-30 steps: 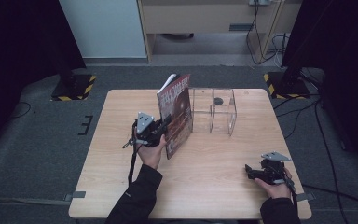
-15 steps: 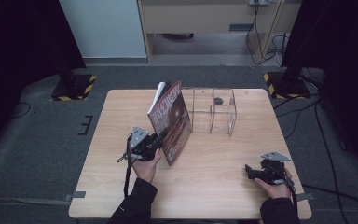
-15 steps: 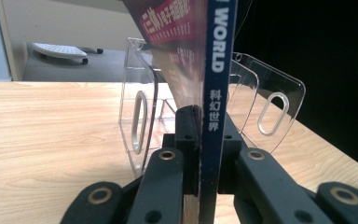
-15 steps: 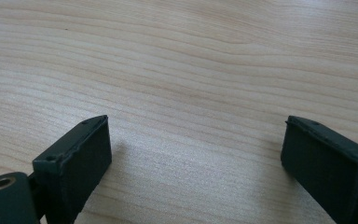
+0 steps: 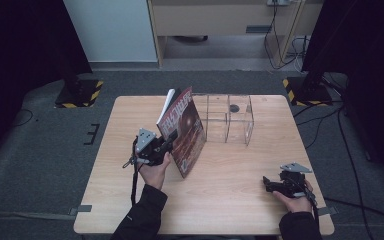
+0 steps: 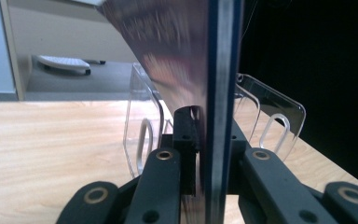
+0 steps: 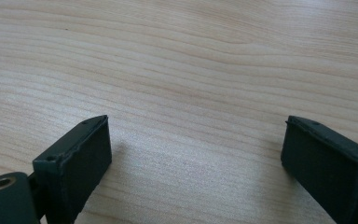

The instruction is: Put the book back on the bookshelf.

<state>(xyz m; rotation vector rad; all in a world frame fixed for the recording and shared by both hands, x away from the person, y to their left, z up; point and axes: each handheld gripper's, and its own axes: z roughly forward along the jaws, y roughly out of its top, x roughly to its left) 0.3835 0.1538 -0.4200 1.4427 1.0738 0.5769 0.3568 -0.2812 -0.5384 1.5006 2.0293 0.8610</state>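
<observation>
While the magazine [image 5: 184, 131] is standing tilted on its lower edge near the middle of the high view, just left of the clear acrylic organizer [image 5: 228, 118] and not yet inside any slot, the left gripper [image 5: 166, 148] is pinching it, jaws nearly closed on the thin cover. Judging by this, the pick-up is done and the slotting into a compartment is remaining. At the lower right, the right gripper [image 5: 267, 183] is resting on the wooden table [image 5: 230, 200], jaws spread wide and gripping nothing.
</observation>
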